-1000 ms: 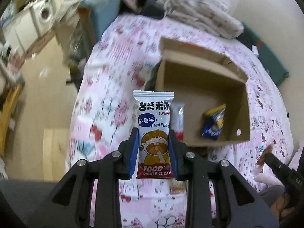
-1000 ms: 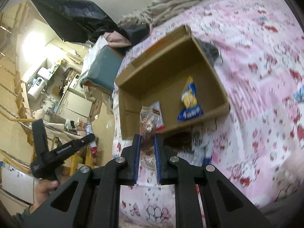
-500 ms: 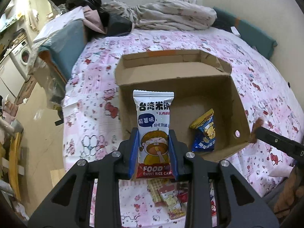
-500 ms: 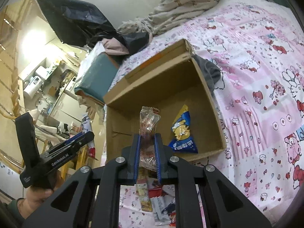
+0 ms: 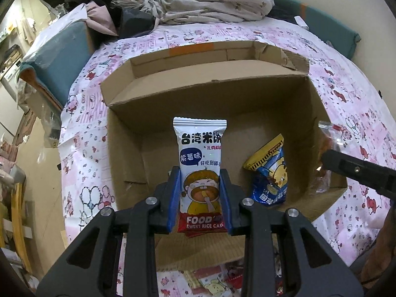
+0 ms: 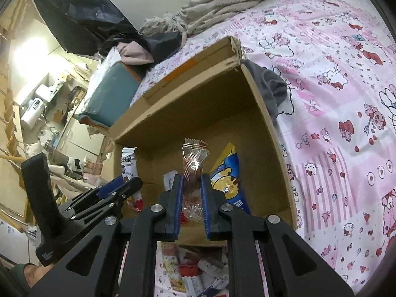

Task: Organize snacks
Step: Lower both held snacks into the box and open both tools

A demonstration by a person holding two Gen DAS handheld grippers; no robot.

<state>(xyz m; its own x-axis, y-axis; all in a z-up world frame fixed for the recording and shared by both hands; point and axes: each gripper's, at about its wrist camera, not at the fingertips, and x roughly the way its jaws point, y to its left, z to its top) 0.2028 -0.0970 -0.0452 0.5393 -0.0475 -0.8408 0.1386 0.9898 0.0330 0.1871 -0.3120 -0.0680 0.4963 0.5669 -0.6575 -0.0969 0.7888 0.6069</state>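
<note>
While both tools are hovering over the cardboard box, I am gripping a rice cake packet in the left tool and a clear wrapped snack in the right tool (releasing inside looks next).

**Two wrist fisheyes, both aimed down into one box**

The left wrist view is taken from just above the near rim of the cardboard box, looking forward and down along the left gripper; the box fills the middle of the frame at close range. The right wrist view is set equally near over the same near wall, looking along the right gripper and rolled, so the box runs up to the right. The box interior, the blue and yellow packet and the pink bedsheet are shared. Each gripper is caught at the edge of the other view.
</note>
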